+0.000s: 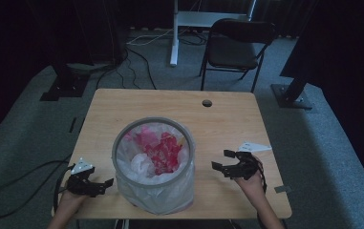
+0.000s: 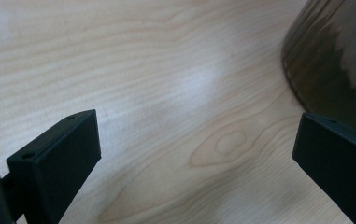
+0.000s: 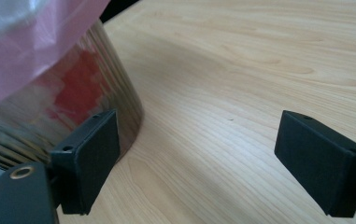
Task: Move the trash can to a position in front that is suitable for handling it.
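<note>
Both my grippers, left gripper and right gripper, are released, flanking the round grey bin with its white plastic liner on the light wooden table; left is nearer.

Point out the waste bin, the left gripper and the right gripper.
waste bin (image 1: 152, 198): high view, on its clear front wall.
left gripper (image 1: 107, 183): high view, midway between its open jaws.
right gripper (image 1: 221, 160): high view, midway between its open jaws.
</note>
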`<state>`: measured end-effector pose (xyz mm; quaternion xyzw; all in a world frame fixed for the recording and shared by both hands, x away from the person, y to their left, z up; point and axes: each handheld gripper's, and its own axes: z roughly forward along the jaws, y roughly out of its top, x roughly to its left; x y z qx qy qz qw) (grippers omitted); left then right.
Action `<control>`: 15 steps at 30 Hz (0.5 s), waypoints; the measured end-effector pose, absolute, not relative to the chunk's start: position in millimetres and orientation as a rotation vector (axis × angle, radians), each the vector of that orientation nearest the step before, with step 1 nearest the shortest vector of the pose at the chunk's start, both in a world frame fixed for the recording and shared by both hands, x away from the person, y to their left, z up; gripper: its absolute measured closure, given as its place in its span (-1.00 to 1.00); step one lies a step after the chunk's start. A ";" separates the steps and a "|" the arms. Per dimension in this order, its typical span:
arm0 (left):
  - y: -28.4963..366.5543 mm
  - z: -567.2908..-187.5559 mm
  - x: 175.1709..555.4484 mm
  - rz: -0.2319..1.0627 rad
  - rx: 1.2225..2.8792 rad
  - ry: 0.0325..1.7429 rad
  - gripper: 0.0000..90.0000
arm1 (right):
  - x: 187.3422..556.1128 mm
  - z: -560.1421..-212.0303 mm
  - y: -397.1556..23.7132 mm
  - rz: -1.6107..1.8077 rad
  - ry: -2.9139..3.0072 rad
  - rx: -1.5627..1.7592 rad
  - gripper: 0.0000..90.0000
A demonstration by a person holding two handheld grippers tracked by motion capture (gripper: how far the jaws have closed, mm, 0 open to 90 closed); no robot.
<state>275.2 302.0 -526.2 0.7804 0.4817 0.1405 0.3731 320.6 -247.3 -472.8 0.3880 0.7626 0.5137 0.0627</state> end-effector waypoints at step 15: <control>306.2 -532.9 273.3 0.352 1.988 1.261 -0.98 | 308.9 -417.1 -267.4 1.665 2.192 1.014 -0.71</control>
